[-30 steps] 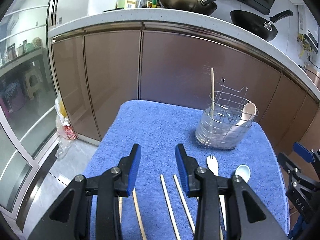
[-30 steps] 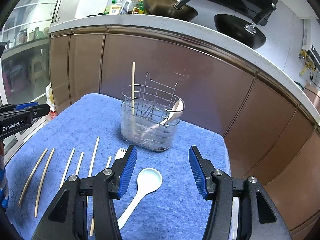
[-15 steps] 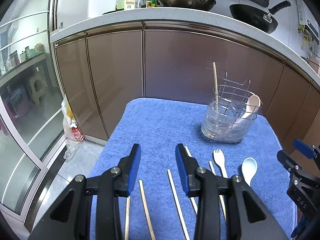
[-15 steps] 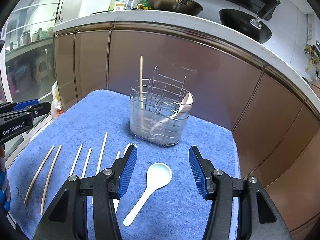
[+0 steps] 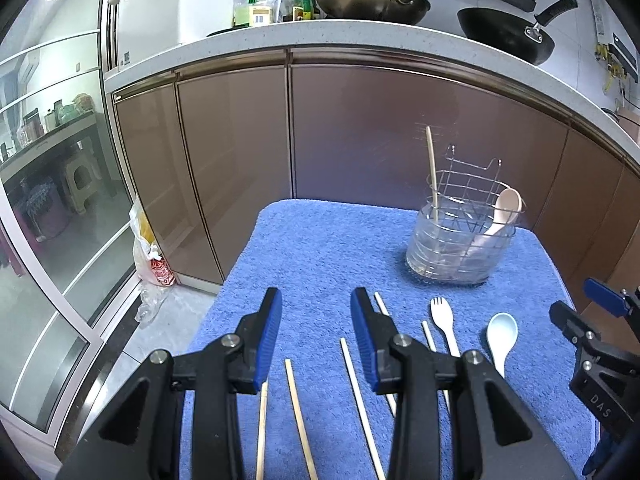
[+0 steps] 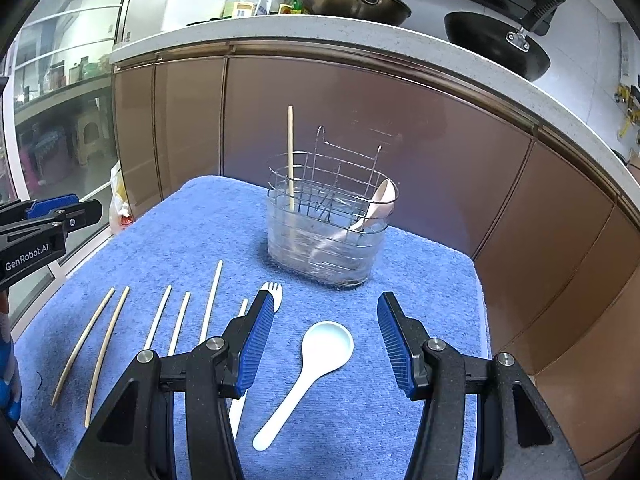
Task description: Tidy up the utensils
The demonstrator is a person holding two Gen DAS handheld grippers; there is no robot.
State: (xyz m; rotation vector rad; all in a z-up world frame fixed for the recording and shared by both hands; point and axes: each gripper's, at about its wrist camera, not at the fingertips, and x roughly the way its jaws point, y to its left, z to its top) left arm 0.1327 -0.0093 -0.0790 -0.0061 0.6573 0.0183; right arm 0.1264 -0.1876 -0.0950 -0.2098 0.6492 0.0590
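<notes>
left gripper (image 5: 316,320): jaws part open, nothing between them; hovers over the left end of the row, above the towel (image 5: 320,248).
curved sticks (image 6: 94,344): two, far left, side by side and just apart. Thin, stiff, light by the look; they lie flat in the pile, so a pinch near mid-length seems best (ends may swing if taken far out).
straight sticks (image 6: 210,300): four, parallel, right of the curved pair; one reaches farther toward the holder than the rest. Smooth and narrow, likely to roll or slip between ribbed pads; take one at a time, across the shaft.
fork (image 6: 272,292): white plastic, tines toward the holder, handle mostly hidden behind the right gripper's left jaw. Light, rigid; grip the handle, not the tines.
spoon (image 6: 316,360): pale blue-white, bowl up and toward the holder, handle running back toward the camera. Light, glossy, probably slippery; the flat handle just behind the bowl is the surest hold.
right gripper (image 6: 324,340): jaws wide apart, empty; the spoon lies below and between them, untouched.
holder (image 6: 328,240): wire frame in a clear tub, far right of the towel, well apart from the row. Holds one upright stick (image 6: 290,160) on its left side and a beige spoon (image 6: 380,204) leaning right (which compartment I cannot tell). Light; may shift if bumped.
</notes>
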